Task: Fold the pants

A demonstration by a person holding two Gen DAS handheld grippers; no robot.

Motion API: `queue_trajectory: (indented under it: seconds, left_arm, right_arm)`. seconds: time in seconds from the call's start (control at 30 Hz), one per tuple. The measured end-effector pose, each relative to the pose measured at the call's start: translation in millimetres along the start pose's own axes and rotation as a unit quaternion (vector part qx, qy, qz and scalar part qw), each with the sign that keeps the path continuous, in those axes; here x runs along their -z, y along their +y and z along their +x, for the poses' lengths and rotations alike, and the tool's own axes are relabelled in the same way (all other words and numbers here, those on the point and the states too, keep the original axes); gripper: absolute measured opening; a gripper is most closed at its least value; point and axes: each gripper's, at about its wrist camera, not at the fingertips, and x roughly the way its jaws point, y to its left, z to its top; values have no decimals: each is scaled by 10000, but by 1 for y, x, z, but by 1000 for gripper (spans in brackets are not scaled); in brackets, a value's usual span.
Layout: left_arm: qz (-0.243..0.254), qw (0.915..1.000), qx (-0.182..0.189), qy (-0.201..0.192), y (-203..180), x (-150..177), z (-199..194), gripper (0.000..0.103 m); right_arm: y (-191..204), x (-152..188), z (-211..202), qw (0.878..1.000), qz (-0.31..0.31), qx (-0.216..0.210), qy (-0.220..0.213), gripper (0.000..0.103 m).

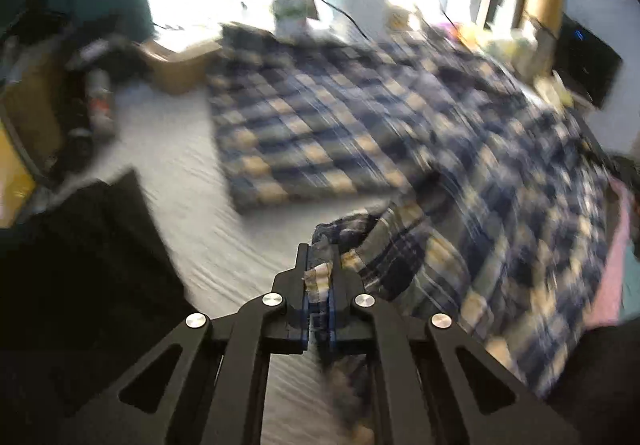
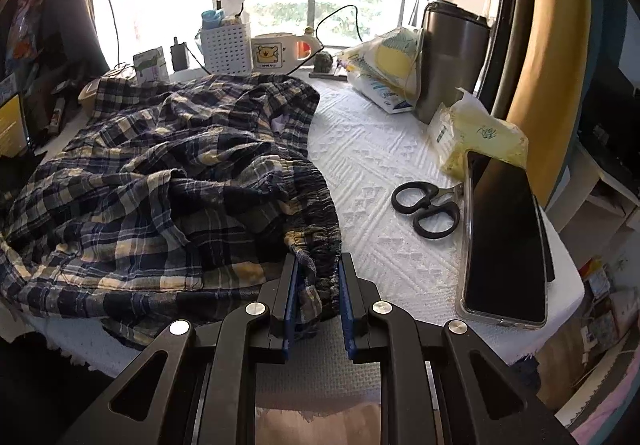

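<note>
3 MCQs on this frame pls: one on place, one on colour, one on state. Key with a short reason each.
1. The scissors lie:
A. on the pants
B. on the white cloth beside the phone
C. in the basket

2. The pants are:
A. plain grey
B. red striped
C. navy and cream plaid

3. The left tool is:
A. shut on the pants
B. open over bare cloth
C. holding the mug

Key: B, they rest on the white cloth left of the phone; C, dark blue checks with pale yellow; A, plaid fabric is pinched between its fingers.

Rumpled navy-and-cream plaid pants on table
</note>
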Motion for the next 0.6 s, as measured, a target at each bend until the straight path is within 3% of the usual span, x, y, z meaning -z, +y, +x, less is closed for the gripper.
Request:
queue_trajectory:
  seconds: [0.1,0.2,0.27,0.33,0.4,0.47,0.53,0.6]
  left_arm:
    - [-207,9994,-174,-219,23,-18,-2,5]
    - [-280,9993,96,250,35,-30,20,8]
    - [-195,9992,-1,346,39,-34,26,25]
    - [-266,9993,-49,265,44,-39,25,57]
    - [-495,9987,-46,146,58,-46,23,61]
    - [-697,9975,-41,75,73,-55,25,61]
    - [-849,9963,69,75,83,-63,30,62]
    - [-948,9950,260,163,92,-70,42,62]
  right_arm:
    - [0,1,0,9998,57,174,17,18]
    - [-4,7,8,9994,158,211,217,18]
    - [-6,8,7,9994,185,140,249,19]
    - [-10,4,2,9995,228,17,239,22]
    - [-15,-4,-5,9994,300,44,192,37]
    - [-21,-17,-13,9994,351,6,29,71]
    - [-24,-38,-17,9994,305,-76,-157,78]
    - [-21,-62,-11,9997,45,-85,-217,78]
